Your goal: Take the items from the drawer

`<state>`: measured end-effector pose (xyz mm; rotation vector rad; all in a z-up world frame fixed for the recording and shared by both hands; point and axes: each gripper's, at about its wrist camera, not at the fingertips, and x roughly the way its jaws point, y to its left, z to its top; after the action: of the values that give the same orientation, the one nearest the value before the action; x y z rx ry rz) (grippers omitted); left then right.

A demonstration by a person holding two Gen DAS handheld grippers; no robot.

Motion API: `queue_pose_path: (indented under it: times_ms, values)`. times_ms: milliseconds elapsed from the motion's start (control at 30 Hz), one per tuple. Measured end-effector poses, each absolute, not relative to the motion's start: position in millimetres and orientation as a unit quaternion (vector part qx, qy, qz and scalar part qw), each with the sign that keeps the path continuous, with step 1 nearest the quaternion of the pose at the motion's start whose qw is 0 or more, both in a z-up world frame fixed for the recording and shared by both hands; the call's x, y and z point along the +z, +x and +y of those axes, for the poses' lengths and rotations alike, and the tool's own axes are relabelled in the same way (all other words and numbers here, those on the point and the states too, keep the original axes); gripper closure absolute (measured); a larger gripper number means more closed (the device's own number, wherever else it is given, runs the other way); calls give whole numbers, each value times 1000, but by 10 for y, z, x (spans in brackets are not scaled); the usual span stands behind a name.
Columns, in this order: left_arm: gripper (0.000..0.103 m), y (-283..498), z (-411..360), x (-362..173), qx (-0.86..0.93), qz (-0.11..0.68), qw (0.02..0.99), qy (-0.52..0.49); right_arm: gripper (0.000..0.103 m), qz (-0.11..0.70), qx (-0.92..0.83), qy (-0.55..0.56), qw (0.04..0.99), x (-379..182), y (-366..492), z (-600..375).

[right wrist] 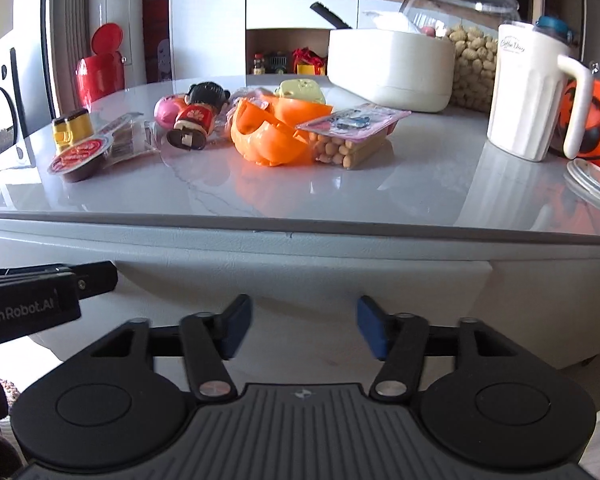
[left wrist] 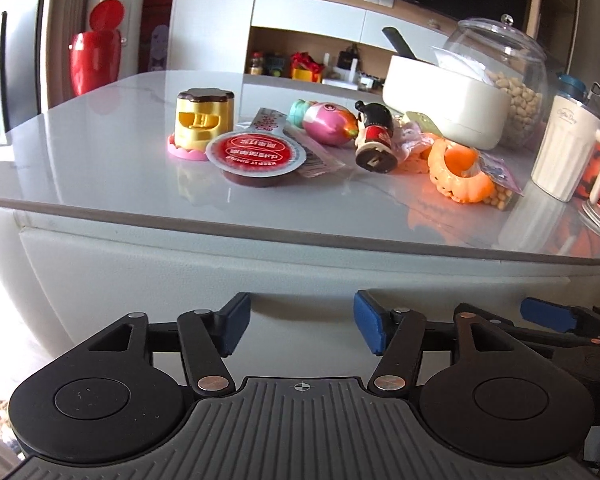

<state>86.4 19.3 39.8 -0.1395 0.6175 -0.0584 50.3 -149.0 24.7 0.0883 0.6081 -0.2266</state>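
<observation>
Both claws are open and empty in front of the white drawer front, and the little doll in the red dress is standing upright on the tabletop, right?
Not quite. The doll lies tipped over on the tabletop, base toward the camera, as the right wrist view shows. The rest holds: left claw and right claw are open and empty before the drawer front.

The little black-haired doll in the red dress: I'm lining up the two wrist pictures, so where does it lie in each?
Left wrist: the black-haired doll in the red dress lies right of centre on the grey tabletop, tipped over, base toward the camera.
Right wrist: it lies left of centre, just left of the orange plastic pumpkin shell.
Shared landmark: the white ribbed mug with a handle, at the right in both.
</observation>
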Motion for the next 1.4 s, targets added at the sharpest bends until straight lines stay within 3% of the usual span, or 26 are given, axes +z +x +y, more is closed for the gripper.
queue_pose_path:
  times_ms: [67, 333, 400, 467, 533, 600, 833, 933, 1033, 1133, 1400]
  values:
    - [20, 877, 156, 380, -42, 302, 950, -63, 32, 290, -115, 46, 949, 230, 491, -1532]
    - [17, 879, 200, 351, -34, 295, 949, -109, 29, 279, -108, 56, 952, 210, 462, -1560]
    - [17, 914, 201, 345, -36, 305, 945, -113, 13, 294, -83, 48, 951, 175, 509, -1553]
    - [21, 902, 196, 347, -38, 305, 946, -100, 14, 326, -73, 49, 941, 117, 568, -1576]
    - [46, 867, 269, 356, -41, 308, 944, -109, 14, 336, -81, 62, 936, 131, 544, -1615]
    - [58, 810, 363, 392, -43, 313, 940, -130, 14, 331, -82, 80, 937, 239, 472, -1659]
    - [58, 201, 326, 842, 3, 331, 942, -59, 14, 357, -9, 104, 928, 752, -35, -1604]
    - [58, -139, 283, 804, -13, 358, 932, -60, 14, 365, 6, 95, 926, 830, -413, -1449]
    - [58, -347, 211, 511, -40, 403, 912, -56, 14, 378, 10, 115, 919, 660, -699, -1361]
    - [58, -243, 144, 258, -48, 461, 885, -35, 16, 447, 6, 122, 886, 373, -561, -1356]
    - [58, -178, 186, 232, -53, 444, 893, -55, 17, 455, -18, 107, 884, 273, -455, -1326]
